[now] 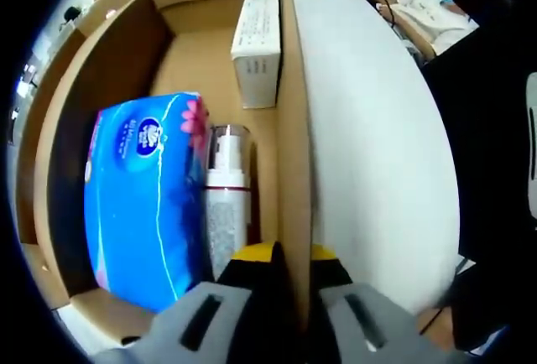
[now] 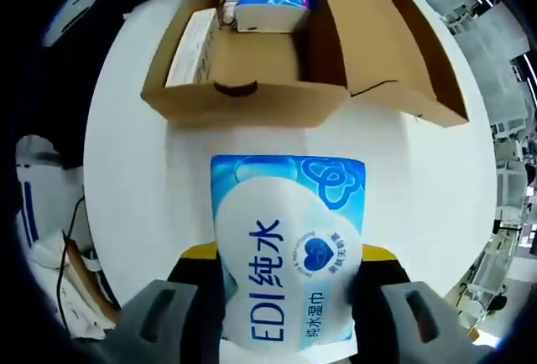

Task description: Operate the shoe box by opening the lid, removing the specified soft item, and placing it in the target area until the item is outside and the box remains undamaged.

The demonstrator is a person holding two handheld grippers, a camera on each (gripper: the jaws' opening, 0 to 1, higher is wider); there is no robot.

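Box [image 1: 294, 129] holds tissues [image 1: 147, 200], bottle [image 1: 228, 205], carton [image 1: 258, 45]; left gripper [image 1: 289, 297] pinches its wall, right gripper [image 2: 285, 314] clamps wipes [image 2: 289, 255] over table [image 2: 168, 188].

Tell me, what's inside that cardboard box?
Inside the shoe box: a blue tissue pack, a pump bottle beside it, and a small white carton at the far end. Whatever lies beneath them is covered. A wet wipes pack is already outside, between the right gripper's jaws.

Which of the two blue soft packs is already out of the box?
The wet wipes pack printed "EDI", held in the right gripper over the white table. The blue tissue pack lies inside the cardboard shoe box, beside a clear-capped bottle.
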